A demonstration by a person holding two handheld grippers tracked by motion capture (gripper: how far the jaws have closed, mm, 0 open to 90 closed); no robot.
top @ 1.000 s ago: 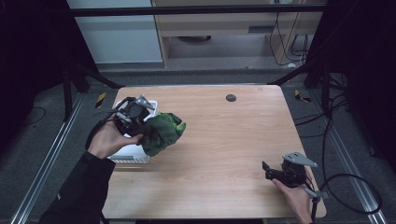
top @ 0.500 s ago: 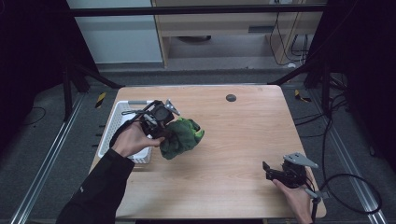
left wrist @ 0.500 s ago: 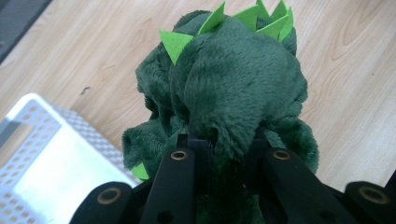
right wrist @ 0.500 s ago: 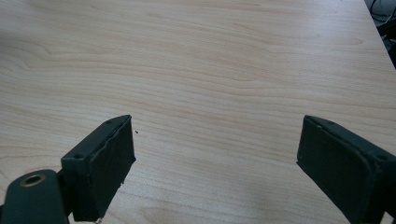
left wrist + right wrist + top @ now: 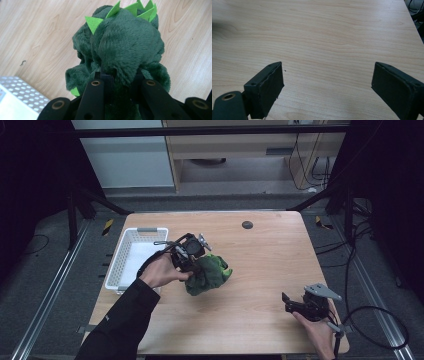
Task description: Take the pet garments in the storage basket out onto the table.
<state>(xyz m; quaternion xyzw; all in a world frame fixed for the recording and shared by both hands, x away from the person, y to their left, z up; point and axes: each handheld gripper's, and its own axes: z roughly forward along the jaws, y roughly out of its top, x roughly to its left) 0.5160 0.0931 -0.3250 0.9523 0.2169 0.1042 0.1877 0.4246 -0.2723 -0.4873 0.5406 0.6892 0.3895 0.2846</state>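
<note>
Green plush toy (image 5: 125, 50) sits pinched between the closed jaws of the left gripper (image 5: 192, 257), at the centre-left of the high view, just right of a white basket (image 5: 131, 257). Lower right, the right gripper (image 5: 327, 87) gapes wide, empty, above the pale wooden table (image 5: 270, 265). Dark floor surrounds it.

Left gripper (image 5: 197, 261): held in the left hand (image 5: 160, 271) over the left-centre of the table, forearm in a dark sleeve reaching in from bottom left. Jaws closed tight on a green plush toy (image 5: 122, 47), pinching a fold of it, seen in the left gripper view. Right gripper (image 5: 292, 304): held low near the front right table edge by the right hand (image 5: 316, 330). Jaws spread wide apart, nothing between them.
</note>
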